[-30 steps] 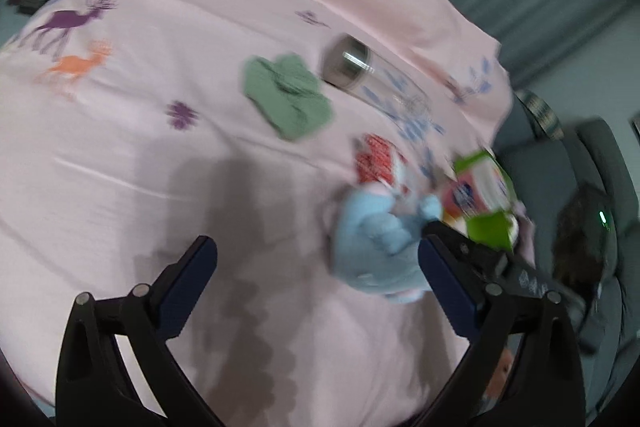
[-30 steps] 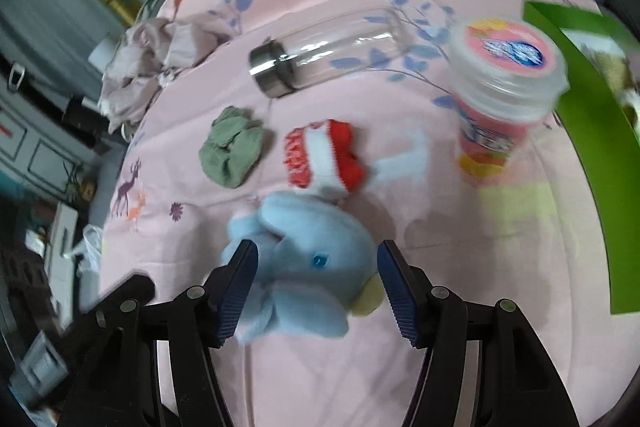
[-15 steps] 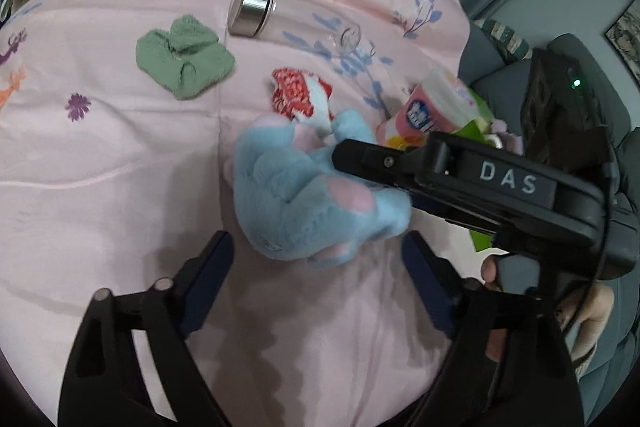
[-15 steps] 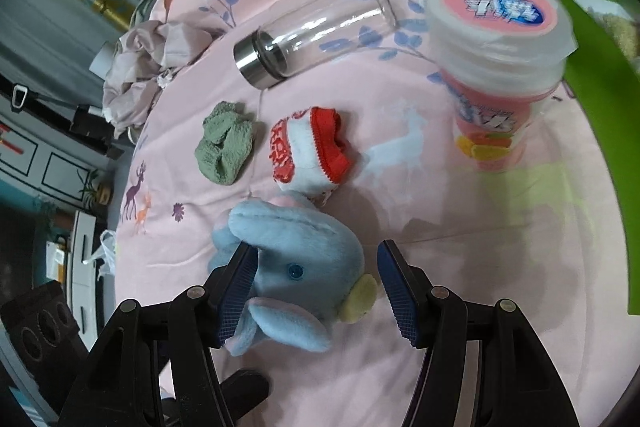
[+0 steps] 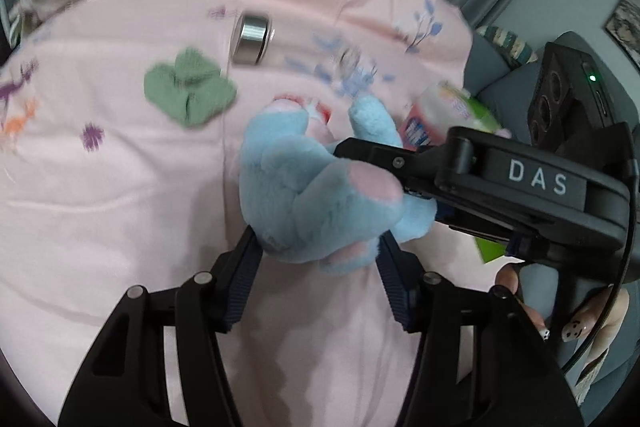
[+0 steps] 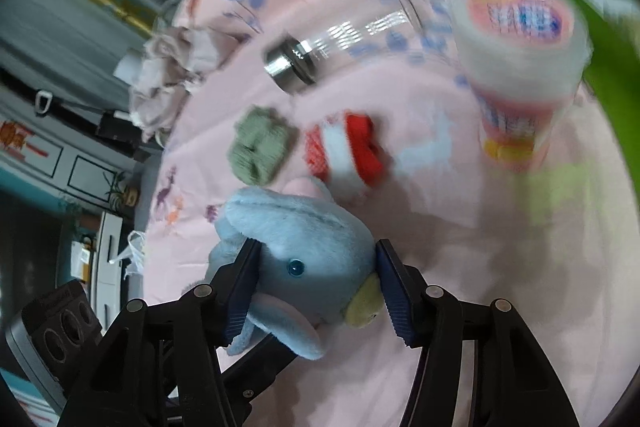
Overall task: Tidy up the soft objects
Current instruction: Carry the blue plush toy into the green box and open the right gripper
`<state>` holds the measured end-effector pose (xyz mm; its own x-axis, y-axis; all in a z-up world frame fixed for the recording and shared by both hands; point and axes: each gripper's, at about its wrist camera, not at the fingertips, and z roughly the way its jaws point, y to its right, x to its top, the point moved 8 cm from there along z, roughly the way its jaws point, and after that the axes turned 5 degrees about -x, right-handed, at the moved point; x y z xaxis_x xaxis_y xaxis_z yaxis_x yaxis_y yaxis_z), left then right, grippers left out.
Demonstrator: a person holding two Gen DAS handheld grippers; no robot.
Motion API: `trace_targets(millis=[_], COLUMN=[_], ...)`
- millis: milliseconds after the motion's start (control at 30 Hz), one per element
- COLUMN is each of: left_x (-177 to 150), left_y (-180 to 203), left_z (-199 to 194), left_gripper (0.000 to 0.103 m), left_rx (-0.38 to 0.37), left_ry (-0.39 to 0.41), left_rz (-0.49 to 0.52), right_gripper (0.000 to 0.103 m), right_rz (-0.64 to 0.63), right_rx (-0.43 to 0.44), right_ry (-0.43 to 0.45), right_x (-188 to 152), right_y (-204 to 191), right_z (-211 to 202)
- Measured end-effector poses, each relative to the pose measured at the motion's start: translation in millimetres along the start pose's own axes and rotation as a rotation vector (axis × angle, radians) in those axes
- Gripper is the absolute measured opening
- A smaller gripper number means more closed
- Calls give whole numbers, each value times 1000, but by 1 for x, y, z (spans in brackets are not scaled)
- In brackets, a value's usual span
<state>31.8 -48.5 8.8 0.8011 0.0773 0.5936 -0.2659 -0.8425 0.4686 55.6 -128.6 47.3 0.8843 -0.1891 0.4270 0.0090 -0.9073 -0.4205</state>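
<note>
On my right wrist feed, left to right on the pink sheet (image 6: 460, 287): a clear bottle (image 6: 340, 43) lying on its side, steel cap to the left, contents unreadable through blur; then a pink lidded tub (image 6: 520, 67) standing upright, smeared by motion.

The blue plush elephant (image 6: 304, 247) sits near me, its body partly hidden behind my tools, head toward the right gripper (image 6: 316, 279), feet toward the left gripper (image 5: 320, 263).

Both tools have just been closing, and both now pinch the plush at roughly half width.

Beyond lie a green cloth (image 6: 260, 147) and a red-and-white cloth (image 6: 348, 151).
</note>
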Motion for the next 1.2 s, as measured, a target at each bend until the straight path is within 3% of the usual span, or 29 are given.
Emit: trace_targets(millis=[333,600,700,900,1200], left_x=[46,83,85,74,45], left_y=[58,137,167,215,262], left_z=[-47,-45,-29,16,86], left_gripper=[56,56,56,56,56], left_rx=[-57,-176,-223,-273,-289], left_ry=[166,221,194,112,-65], left_rz=[100,191,224,281,341], right_gripper=[59,60,60,60,60], right_rz=[-114,-122,-88,24,291], right_rx=[-22,-95,-147,-194,-224], right_ry=[246,430,489,519,480], right_x=[38,73,77,79,65], right_y=[-30,0,32,98,199], right_z=[-91,-170,-190,-210,-206])
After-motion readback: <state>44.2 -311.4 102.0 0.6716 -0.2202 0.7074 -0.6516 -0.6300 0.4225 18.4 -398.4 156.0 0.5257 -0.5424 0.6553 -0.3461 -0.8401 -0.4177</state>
